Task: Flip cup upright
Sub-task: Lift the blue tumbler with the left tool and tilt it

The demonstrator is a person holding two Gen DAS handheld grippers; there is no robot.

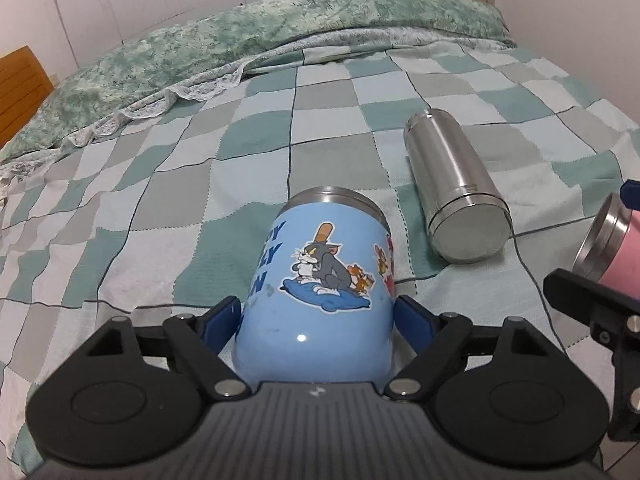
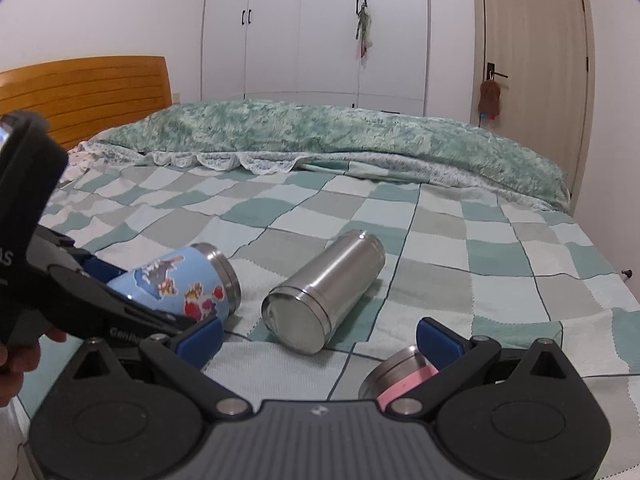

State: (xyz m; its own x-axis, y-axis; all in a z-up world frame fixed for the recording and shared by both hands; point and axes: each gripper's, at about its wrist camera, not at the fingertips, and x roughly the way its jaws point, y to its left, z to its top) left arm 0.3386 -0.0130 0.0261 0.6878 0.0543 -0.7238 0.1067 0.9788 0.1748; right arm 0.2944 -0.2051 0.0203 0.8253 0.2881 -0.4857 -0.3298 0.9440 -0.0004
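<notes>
A light blue cartoon cup (image 1: 320, 280) lies on its side on the checked bedspread, steel rim pointing away. My left gripper (image 1: 318, 314) is shut on its body near the base; it also shows in the right wrist view (image 2: 176, 280). A steel cup (image 1: 456, 184) lies on its side to the right (image 2: 324, 288). A pink cup (image 1: 616, 248) with a steel rim lies on its side at the far right. My right gripper (image 2: 318, 340) is open, its jaws wide, with the pink cup (image 2: 400, 376) low by its right finger, which hides part of it.
The checked bedspread (image 1: 200, 184) covers the bed. A rolled green quilt (image 2: 320, 136) lies along the far side. A wooden headboard (image 2: 80, 92) is at the left, white wardrobes (image 2: 312, 32) and a door (image 2: 532, 48) behind.
</notes>
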